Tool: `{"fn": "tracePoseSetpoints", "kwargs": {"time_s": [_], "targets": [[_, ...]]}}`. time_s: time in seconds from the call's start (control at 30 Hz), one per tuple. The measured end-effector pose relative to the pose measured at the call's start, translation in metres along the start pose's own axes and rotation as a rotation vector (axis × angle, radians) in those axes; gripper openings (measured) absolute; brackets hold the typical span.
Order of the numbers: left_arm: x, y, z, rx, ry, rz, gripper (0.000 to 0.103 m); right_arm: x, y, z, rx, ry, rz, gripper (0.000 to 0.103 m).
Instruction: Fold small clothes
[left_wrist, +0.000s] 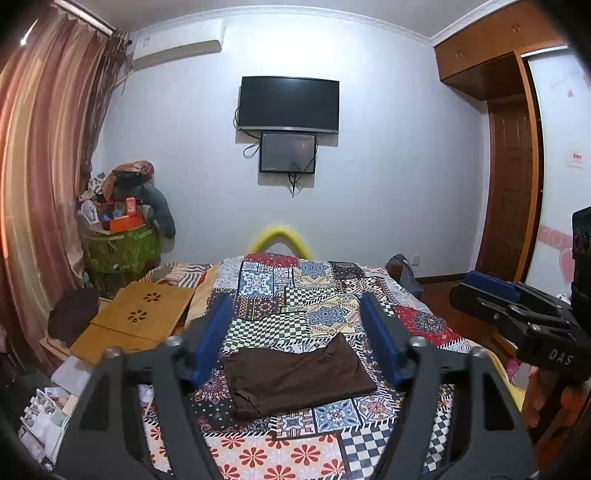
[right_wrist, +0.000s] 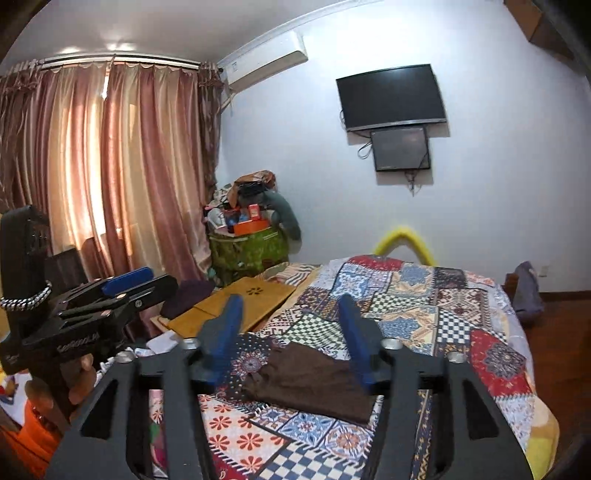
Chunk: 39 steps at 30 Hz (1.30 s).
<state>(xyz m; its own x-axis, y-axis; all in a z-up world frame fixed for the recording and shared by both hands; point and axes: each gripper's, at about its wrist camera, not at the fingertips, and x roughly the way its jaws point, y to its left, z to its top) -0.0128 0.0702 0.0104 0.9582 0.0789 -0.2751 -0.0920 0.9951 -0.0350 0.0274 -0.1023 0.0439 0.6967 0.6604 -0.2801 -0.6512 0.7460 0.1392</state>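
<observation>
Brown cloth (left_wrist: 295, 376), folded into a flat oblong, lies on the patchwork bedspread (left_wrist: 332, 302) at the near end of the bed. Both grippers hang above it, apart from it: left gripper (left_wrist: 299, 325) with fingers wide and empty, right gripper (right_wrist: 291, 328) likewise spread, holding nothing. Wooden boards (left_wrist: 136, 317) lie at the bed's left side.

- A dark brown garment (left_wrist: 295, 376) is seen on a patchwork bedspread (left_wrist: 325, 295) of checks and florals.
- Pink-striped curtains (right_wrist: 110, 166) are seen far left.
- Blue gripper pads (left_wrist: 210, 332) are shown.
</observation>
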Motion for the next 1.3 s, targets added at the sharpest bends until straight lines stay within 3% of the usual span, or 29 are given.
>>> {"fn": "tracePoseSetpoints", "kwargs": {"time_s": [0.07,0.2,0.3,0.5,1.3], "targets": [[-0.004,-0.002,-0.003,0.009,-0.009,0.018,0.089,0.001,0.002,-0.002,-0.003,0.006,-0.021,0.069],[-0.017,-0.004,-0.006,0.004,-0.040,0.028,0.103,-0.003,0.005,-0.003,-0.012,-0.009,-0.070,0.094],[-0.025,-0.002,-0.006,-0.004,-0.057,0.038,0.103,-0.008,0.007,-0.003,-0.012,-0.020,-0.097,0.103],[-0.028,0.003,-0.008,-0.045,-0.056,0.028,0.103,-0.012,0.009,-0.004,-0.022,-0.018,-0.104,0.103],[-0.023,0.008,-0.009,-0.041,-0.038,0.026,0.103,-0.013,0.018,-0.008,-0.041,-0.020,-0.120,0.103]]}}
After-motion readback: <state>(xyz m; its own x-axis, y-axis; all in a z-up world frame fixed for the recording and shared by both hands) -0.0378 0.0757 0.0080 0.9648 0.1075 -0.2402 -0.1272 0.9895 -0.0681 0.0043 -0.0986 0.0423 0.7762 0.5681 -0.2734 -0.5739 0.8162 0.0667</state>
